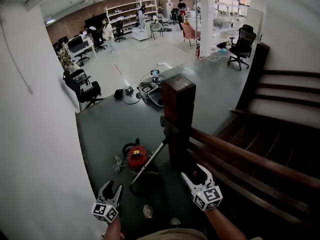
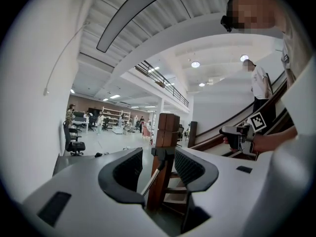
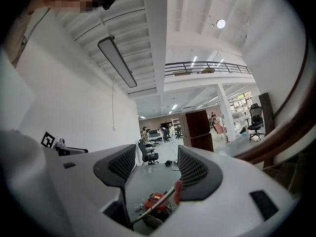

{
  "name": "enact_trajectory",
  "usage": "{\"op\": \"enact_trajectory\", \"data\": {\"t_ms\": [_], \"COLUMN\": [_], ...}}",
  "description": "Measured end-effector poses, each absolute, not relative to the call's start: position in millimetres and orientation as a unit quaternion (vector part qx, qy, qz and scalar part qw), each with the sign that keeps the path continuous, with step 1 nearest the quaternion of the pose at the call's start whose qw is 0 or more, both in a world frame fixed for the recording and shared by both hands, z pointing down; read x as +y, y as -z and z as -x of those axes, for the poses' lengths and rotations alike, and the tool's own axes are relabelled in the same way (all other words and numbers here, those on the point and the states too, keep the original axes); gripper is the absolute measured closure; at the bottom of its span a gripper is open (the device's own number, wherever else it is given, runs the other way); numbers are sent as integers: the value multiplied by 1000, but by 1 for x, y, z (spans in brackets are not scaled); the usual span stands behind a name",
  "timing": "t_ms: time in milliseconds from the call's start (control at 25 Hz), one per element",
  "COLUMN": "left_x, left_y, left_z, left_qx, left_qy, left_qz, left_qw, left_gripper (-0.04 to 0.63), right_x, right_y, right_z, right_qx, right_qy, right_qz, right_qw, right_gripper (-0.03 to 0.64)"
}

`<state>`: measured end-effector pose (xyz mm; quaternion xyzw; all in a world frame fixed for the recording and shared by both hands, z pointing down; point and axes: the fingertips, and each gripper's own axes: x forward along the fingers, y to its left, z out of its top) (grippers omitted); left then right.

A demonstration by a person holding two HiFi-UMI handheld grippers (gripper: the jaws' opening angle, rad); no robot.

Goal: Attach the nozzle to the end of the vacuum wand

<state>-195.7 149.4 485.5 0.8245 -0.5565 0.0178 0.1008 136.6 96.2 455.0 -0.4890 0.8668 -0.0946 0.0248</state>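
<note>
Wand (image 1: 150, 160) beside post (image 1: 178, 109), left tongs (image 1: 112, 186) apart

Vacuum (image 1: 137, 156) left of post (image 1: 178, 109), wand (image 1: 150, 160) between.

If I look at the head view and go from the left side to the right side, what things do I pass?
white wall → left claw → red vacuum cleaner → right claw → wooden stairs
</note>
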Motion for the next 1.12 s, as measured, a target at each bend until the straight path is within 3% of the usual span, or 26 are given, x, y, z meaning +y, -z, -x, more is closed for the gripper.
{"op": "enact_trajectory", "data": {"t_ms": [320,440,560,840,1120], "left_x": [160,160,160,156,149], "left_y": [-530,-557,-577,-580,-568], "left_z": [229,238,237,221,200], "left_qx": [-576,-579,-572,-548,-529], "left_qy": [-49,-63,-74,-75,-69], "left_qz": [-808,-802,-803,-818,-832], "left_qw": [112,134,148,157,154], "left_gripper": [383,383,382,383,382], "right_x": [99,100,101,109,115], "right_y": [-492,-513,-533,-541,-536], "right_z": [-167,-167,-158,-127,-122], "right_qx": [852,842,841,852,854], "right_qy": [108,80,79,59,70], "right_qz": [513,529,528,508,506], "right_qw": [-14,-65,-85,-117,-100], "right_gripper": [344,449,467,486,495]}}
